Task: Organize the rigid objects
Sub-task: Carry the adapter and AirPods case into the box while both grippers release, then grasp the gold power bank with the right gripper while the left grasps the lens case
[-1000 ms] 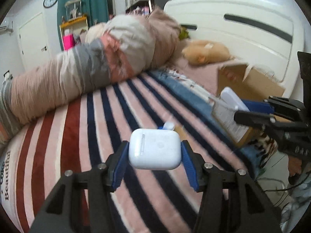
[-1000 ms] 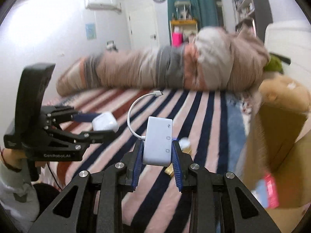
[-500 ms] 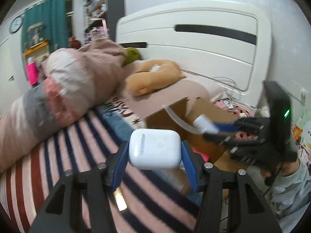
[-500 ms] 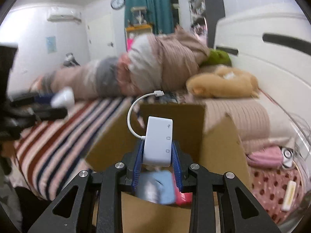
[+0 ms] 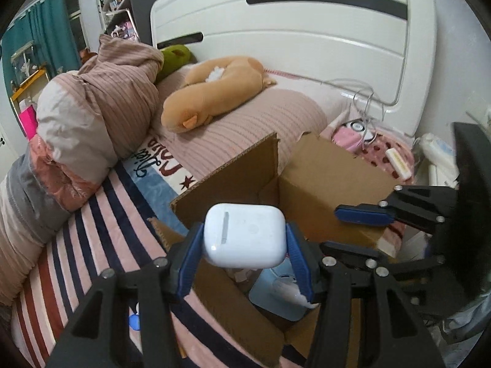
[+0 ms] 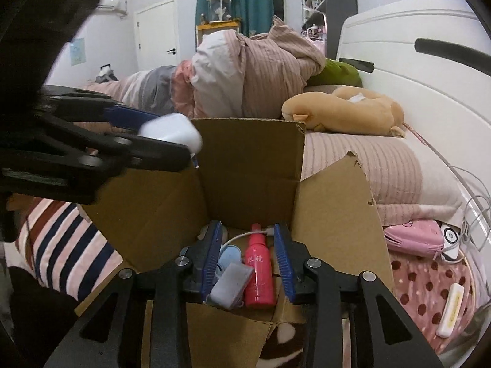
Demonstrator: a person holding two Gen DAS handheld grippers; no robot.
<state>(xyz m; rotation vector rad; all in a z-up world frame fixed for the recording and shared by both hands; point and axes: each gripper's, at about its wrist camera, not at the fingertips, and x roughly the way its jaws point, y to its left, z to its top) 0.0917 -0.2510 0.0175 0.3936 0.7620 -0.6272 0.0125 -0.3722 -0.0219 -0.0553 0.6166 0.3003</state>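
My left gripper (image 5: 244, 245) is shut on a white earbud case (image 5: 244, 234) and holds it above the near flap of an open cardboard box (image 5: 325, 181). The case also shows in the right wrist view (image 6: 172, 133), above the box's left flap. My right gripper (image 6: 248, 257) is open and empty over the box (image 6: 245, 165). Below it, inside the box, lie the white adapter (image 6: 230, 285) with its cable, a pink spray bottle (image 6: 259, 273) and a light blue item (image 6: 228, 253).
The box stands on a striped blanket (image 5: 76, 245) beside a rolled duvet (image 5: 92, 122). A tan plush toy (image 5: 214, 89) lies on the pillow by the white headboard (image 5: 307, 30). A pink pouch (image 6: 414, 240), cables and a small white bar (image 6: 451, 314) lie to the right.
Both grippers swung from the striped blanket to the box. My right gripper opened and the white adapter now lies inside the box. My left gripper kept the earbud case.
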